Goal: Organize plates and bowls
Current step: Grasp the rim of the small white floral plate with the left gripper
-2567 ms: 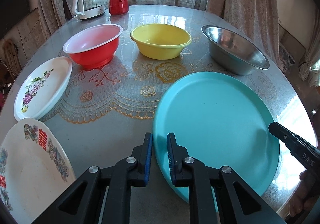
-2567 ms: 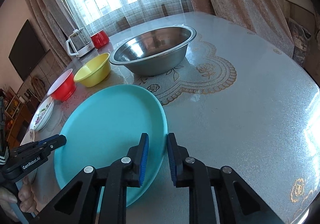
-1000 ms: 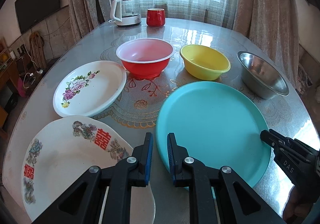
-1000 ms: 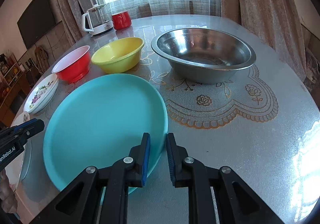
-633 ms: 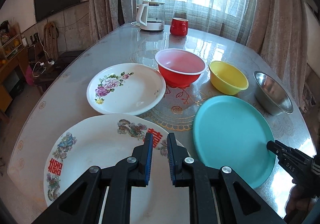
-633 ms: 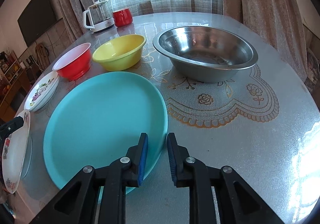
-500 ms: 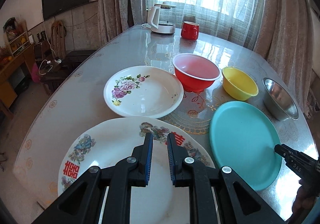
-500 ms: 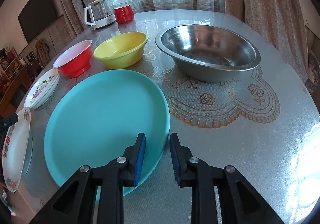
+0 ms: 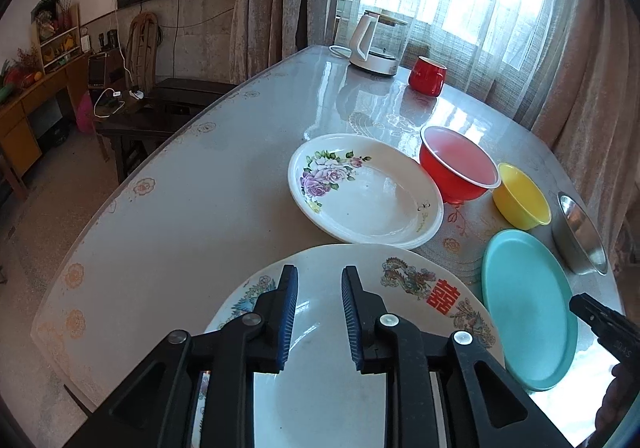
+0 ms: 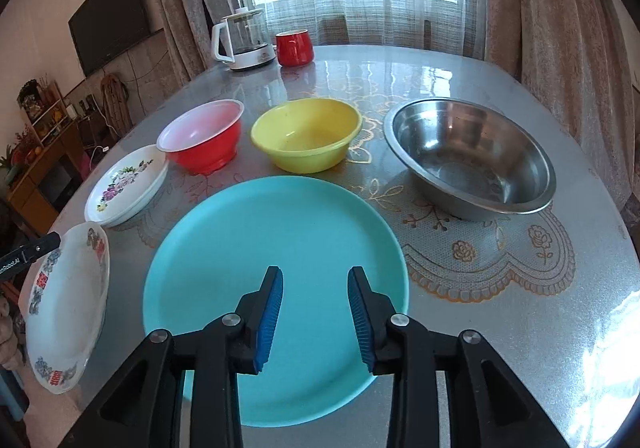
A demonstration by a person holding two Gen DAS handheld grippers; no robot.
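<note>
My left gripper (image 9: 318,312) is open above the near part of the big white plate with red characters (image 9: 404,312). That plate also shows in the right wrist view (image 10: 68,300), at the table's left front. My right gripper (image 10: 314,320) is open and empty above the near part of the teal plate (image 10: 276,248). The teal plate also shows in the left wrist view (image 9: 524,308). A white flowered plate (image 9: 364,188), a red bowl (image 9: 460,172), a yellow bowl (image 9: 520,196) and a steel bowl (image 10: 472,156) stand behind.
A white kettle (image 10: 244,40) and a red mug (image 10: 294,42) stand at the far end of the round glass-topped table (image 9: 180,200). Curtains and a window are behind. A TV and shelves are off to the left.
Both grippers have opened. The left one has swung left from the teal plate to over the white plate with red characters. The right one has pulled back a little over the teal plate.
</note>
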